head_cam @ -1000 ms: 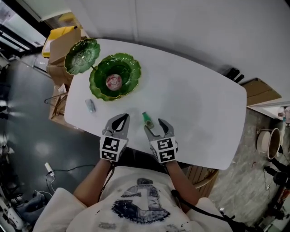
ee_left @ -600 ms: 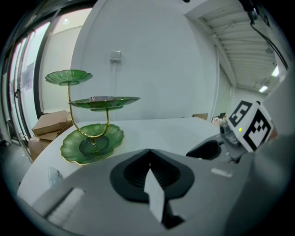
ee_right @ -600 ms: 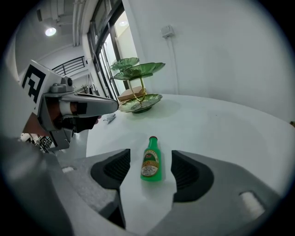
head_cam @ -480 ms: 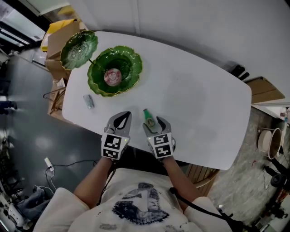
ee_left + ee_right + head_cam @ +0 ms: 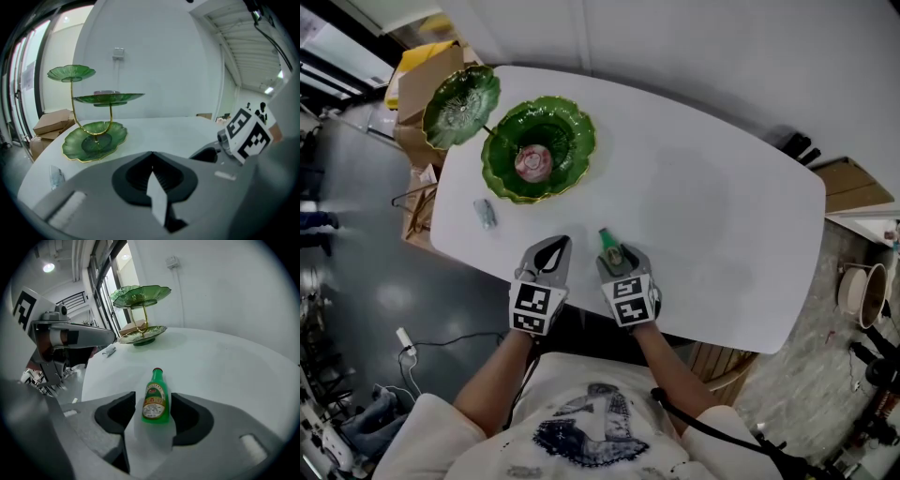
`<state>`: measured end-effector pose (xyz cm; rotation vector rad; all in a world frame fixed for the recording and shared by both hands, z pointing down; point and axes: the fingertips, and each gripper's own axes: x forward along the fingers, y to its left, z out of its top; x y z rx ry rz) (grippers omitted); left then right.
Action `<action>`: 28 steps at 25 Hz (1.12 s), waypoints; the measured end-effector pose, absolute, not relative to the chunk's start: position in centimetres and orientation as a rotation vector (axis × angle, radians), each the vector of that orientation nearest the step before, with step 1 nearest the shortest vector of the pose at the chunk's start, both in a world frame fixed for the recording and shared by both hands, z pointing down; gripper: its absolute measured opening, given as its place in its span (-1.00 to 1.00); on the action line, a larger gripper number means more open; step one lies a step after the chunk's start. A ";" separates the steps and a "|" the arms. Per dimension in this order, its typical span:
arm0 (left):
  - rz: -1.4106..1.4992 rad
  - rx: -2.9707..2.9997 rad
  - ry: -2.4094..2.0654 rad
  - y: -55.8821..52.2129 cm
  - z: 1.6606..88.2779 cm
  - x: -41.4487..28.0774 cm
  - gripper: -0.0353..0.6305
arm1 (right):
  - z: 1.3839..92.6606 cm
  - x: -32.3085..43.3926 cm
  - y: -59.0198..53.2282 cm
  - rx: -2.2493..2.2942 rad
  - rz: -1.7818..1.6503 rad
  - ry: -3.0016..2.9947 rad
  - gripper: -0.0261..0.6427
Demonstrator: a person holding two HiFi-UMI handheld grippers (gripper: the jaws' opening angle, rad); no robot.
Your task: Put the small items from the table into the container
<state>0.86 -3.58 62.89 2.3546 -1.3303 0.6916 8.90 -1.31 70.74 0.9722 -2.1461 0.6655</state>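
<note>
Small green plastic bottle (image 5: pixel 156 404) lies on white bench (image 5: pixel 225 362) inside right claw (image 5: pixel 153 400), jaws closing, not yet pinching; round body may squirt out. Left claw (image 5: pixel 151 161) pressed together, empty.

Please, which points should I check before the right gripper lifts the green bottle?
1. Bottle between the right gripper jaws: ok.
2. Jaws pressing the bottle: not ok; they are closing and a gap shows.
3. Left gripper shut, empty, beside: ok.
4. Table bare from bottle to stand: ok.
5. Free room in stand: ok, only one can there.
6. Bottle's weight: cannot tell.
</note>
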 end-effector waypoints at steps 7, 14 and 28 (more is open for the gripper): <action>0.695 2.360 -1.336 -3.8 62.4 0.7 -0.93 | 70.7 9.0 -1.3 0.971 0.651 -2.127 -0.39; 0.691 2.377 -1.361 -3.9 61.0 0.0 -0.93 | 68.8 9.2 -1.5 1.029 0.677 -2.163 -0.40; 0.664 2.430 -1.448 -3.7 56.0 -1.3 -0.93 | 60.6 11.7 -2.6 1.208 0.614 -2.265 -0.41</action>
